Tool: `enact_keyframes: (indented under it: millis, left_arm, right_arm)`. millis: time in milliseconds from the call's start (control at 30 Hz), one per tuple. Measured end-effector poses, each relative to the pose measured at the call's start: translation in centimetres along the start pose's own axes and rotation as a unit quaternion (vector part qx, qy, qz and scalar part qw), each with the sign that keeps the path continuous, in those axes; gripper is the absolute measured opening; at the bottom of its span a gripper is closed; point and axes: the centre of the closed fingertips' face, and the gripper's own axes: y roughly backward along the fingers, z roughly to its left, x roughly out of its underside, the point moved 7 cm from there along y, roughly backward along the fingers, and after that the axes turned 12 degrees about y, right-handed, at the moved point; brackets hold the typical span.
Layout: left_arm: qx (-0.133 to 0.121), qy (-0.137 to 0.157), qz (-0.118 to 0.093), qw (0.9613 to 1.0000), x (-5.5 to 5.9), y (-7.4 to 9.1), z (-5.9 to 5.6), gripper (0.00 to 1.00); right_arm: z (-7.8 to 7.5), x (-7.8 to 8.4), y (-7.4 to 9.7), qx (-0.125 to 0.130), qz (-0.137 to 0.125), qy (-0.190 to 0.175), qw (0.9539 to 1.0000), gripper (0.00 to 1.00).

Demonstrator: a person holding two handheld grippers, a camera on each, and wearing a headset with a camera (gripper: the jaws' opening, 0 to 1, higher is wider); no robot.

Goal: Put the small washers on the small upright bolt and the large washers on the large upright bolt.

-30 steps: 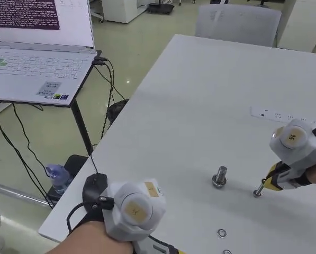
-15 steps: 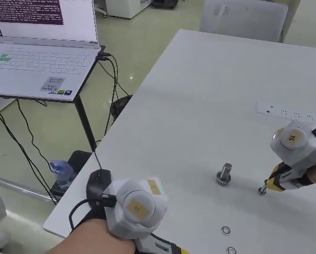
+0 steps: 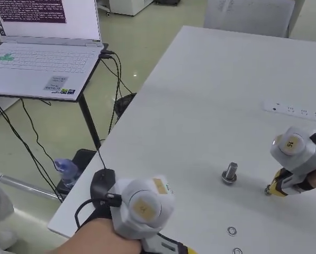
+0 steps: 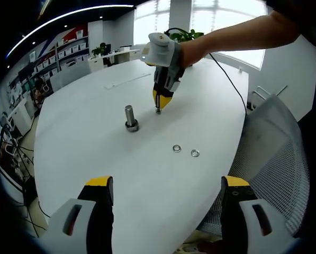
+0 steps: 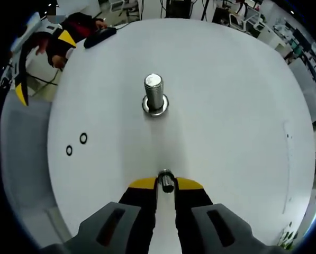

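Right gripper (image 5: 165,185): jaws closed on the small bolt (image 5: 166,180), clamped between the yellow tips. In the left gripper view the small bolt (image 4: 158,109) hangs roughly upright under the right gripper (image 4: 162,100), lower end at the worktop (image 4: 94,159); cannot tell whether it touches. In the head view this pair sits toward the right edge of the worktop (image 3: 200,95), the small bolt (image 3: 267,189) just below and left of the right gripper (image 3: 281,186).

Large bolt (image 3: 230,173): stands upright on its head, free of both grippers, near the small bolt and inboard of it, between the near edge and the middle of the worktop. From the right gripper view it stands straight ahead (image 5: 155,98).

Two washers (image 3: 232,230): flat on the worktop, just beside each other but not touching, close to the near edge, apart from both bolts. Also seen in the left gripper view (image 4: 177,148) and the right gripper view (image 5: 83,138). Size class cannot be told.

Left gripper (image 4: 167,182): jaws wide apart, nothing between them, held over the near edge and aimed at the bolts. In the head view its body (image 3: 144,209) is at the near left corner, with the jaws cut off by the frame.

Other: a black mouse (image 3: 102,184) at the left edge; a power strip (image 3: 295,111) toward the far right edge; an open laptop (image 3: 36,58) on a stand off the worktop's left edge.
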Motion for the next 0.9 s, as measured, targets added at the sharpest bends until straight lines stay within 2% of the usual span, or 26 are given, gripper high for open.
enact_keyframes:
  millis: [500, 900]
  left_arm:
    - [0.000, 0.001, 0.004, 1.0000, 0.26, 0.31, 0.48, 0.82]
    - [0.002, 0.003, 0.011, 0.9999, 0.69, 0.34, 0.34, 0.80]
  right_arm:
    - [0.30, -0.04, -1.04, 0.004, 0.019, 0.015, 0.9997, 0.13]
    - [0.46, -0.28, -1.03, 0.006, 0.020, 0.012, 0.9997, 0.13]
